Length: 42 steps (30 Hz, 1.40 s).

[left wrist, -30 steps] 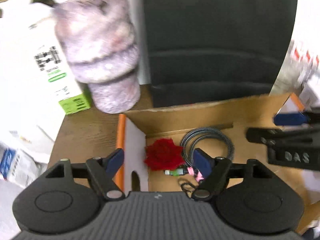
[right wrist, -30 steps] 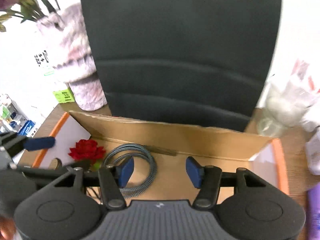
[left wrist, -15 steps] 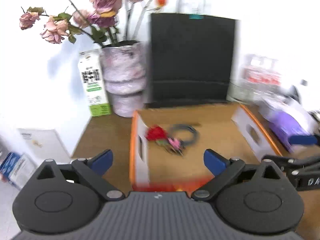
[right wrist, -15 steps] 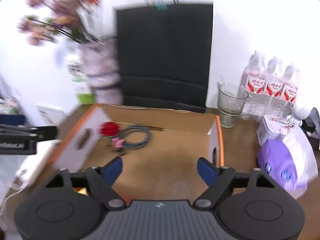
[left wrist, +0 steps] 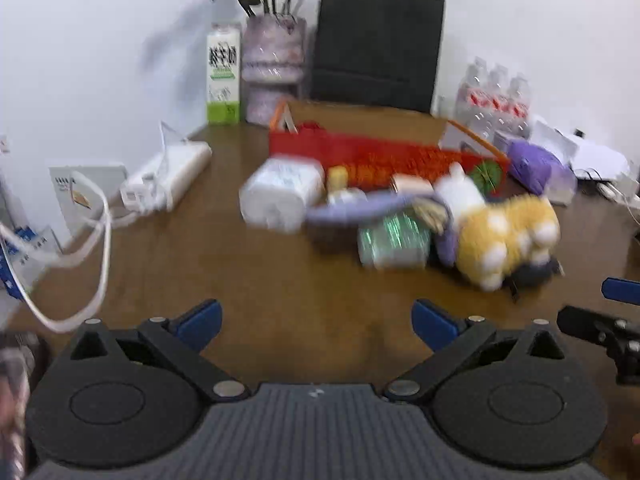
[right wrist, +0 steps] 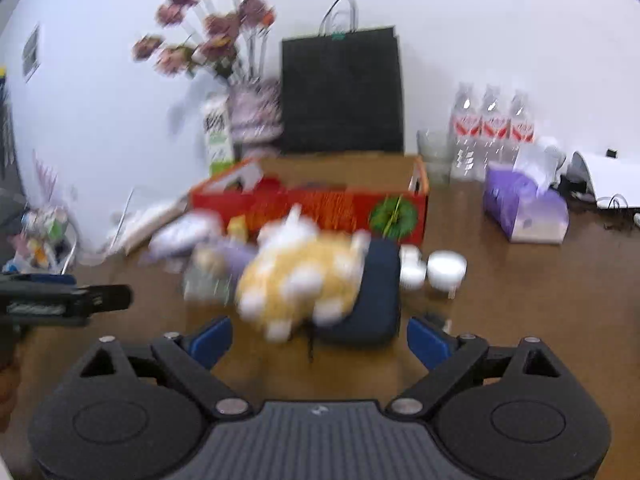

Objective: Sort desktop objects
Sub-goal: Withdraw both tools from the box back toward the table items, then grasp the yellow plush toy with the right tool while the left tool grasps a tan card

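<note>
Both my tongs, left (left wrist: 316,322) and right (right wrist: 319,338), have just spread apart, empty; grabbing the crowded yellow plush (right wrist: 298,282) risks dragging its neighbours.

My left gripper (left wrist: 316,322) has just been opening and its jaws stand wide, nothing between them. My right gripper (right wrist: 319,338) beside it has been opening too, also empty, both tilted down over the tabletop (left wrist: 248,272).
</note>
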Tool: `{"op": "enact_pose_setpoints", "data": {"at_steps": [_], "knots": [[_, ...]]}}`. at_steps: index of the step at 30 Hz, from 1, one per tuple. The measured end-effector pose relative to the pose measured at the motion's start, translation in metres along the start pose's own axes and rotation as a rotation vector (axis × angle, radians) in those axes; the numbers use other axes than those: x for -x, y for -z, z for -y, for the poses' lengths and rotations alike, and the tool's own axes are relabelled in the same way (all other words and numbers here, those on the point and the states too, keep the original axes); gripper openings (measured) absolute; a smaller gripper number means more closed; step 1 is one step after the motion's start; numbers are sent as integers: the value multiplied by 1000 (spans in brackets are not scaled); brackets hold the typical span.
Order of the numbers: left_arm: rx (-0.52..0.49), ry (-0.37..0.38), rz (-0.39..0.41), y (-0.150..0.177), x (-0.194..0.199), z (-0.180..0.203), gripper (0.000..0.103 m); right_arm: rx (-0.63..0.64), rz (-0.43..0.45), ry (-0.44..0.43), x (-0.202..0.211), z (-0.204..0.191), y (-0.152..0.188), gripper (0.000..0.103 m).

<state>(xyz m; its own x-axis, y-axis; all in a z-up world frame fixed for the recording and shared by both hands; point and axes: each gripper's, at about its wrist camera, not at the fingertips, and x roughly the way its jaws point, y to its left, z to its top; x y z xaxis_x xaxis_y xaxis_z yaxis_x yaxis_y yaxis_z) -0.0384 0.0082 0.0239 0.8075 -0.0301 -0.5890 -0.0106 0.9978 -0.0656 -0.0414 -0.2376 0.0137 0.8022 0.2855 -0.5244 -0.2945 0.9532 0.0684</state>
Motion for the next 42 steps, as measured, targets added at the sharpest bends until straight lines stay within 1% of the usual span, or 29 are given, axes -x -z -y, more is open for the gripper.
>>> {"op": "enact_pose_setpoints", "data": {"at_steps": [2, 3, 4, 5, 7, 8, 9, 10, 11, 12, 14, 15, 17, 19, 23, 25, 27, 28, 31, 33, 35, 36, 37, 38, 39, 40, 41, 42], "knots": [[3, -21, 28, 12, 6, 0, 103, 19, 1, 6, 11, -5, 19, 94], [3, -21, 40, 16, 8, -1, 103, 4, -6, 15, 14, -6, 25, 94], [-8, -2, 56, 23, 11, 1, 103, -18, -9, 15, 16, -7, 28, 94], [-23, 9, 71, 27, 15, 3, 103, -40, -6, 4, 19, -8, 31, 94], [-51, -6, 120, 31, 22, 6, 103, -61, 26, -26, 24, -7, 32, 95], [-53, -12, 134, 34, 23, 7, 103, -80, 46, -41, 26, -5, 32, 99], [-51, -29, 142, 36, 21, 9, 103, -107, 58, -50, 27, -2, 34, 101], [-61, -71, 155, 38, 21, 12, 103, -147, 70, -59, 29, 1, 37, 102], [-75, -110, 168, 40, 21, 14, 103, -178, 85, -75, 30, 5, 41, 102], [-83, -128, 177, 40, 21, 15, 103, -193, 97, -94, 31, 8, 46, 102], [-68, -89, 166, 40, 22, 11, 103, -221, 117, -121, 34, 12, 48, 102], [-63, -75, 157, 39, 21, 9, 103, -227, 113, -110, 33, 12, 47, 102], [-60, -82, 156, 39, 21, 8, 103, -235, 84, -88, 28, 12, 46, 102], [-57, -82, 158, 39, 21, 8, 103, -249, 78, -91, 27, 13, 47, 102], [-70, -57, 138, 35, 21, 11, 103, -241, 53, -82, 23, 11, 46, 102], [-24, 0, 128, 25, 20, 8, 103, -201, 88, -70, 26, 6, 45, 102], [36, 77, 123, 9, 13, 5, 103, -158, 115, -68, 28, 2, 36, 102], [53, 94, 125, 1, 9, 4, 103, -146, 131, -66, 28, 1, 31, 102], [95, 95, 140, -23, -13, 4, 103, -112, 158, -56, 19, 3, 9, 102], [127, 129, 106, -39, -32, 1, 103, -85, 168, -26, 8, 4, -4, 102], [172, 162, 78, -49, -47, -4, 103, -74, 155, -1, -8, 8, -19, 100], [205, 168, 75, -52, -55, -8, 103, -75, 146, -4, -15, 9, -24, 99], [246, 169, 71, -54, -63, -12, 103, -80, 135, -11, -23, 11, -29, 96], [281, 174, 51, -55, -72, -17, 103, -89, 124, -19, -32, 14, -33, 94], [311, 185, 18, -58, -80, -21, 100, -92, 114, -29, -41, 15, -36, 94], [336, 202, -11, -59, -87, -25, 95, -96, 96, -30, -50, 16, -38, 89], [359, 226, -28, -59, -91, -27, 93, -99, 76, -25, -58, 16, -39, 83], [384, 244, -40, -58, -95, -29, 89, -97, 58, -27, -65, 15, -40, 81]]}}
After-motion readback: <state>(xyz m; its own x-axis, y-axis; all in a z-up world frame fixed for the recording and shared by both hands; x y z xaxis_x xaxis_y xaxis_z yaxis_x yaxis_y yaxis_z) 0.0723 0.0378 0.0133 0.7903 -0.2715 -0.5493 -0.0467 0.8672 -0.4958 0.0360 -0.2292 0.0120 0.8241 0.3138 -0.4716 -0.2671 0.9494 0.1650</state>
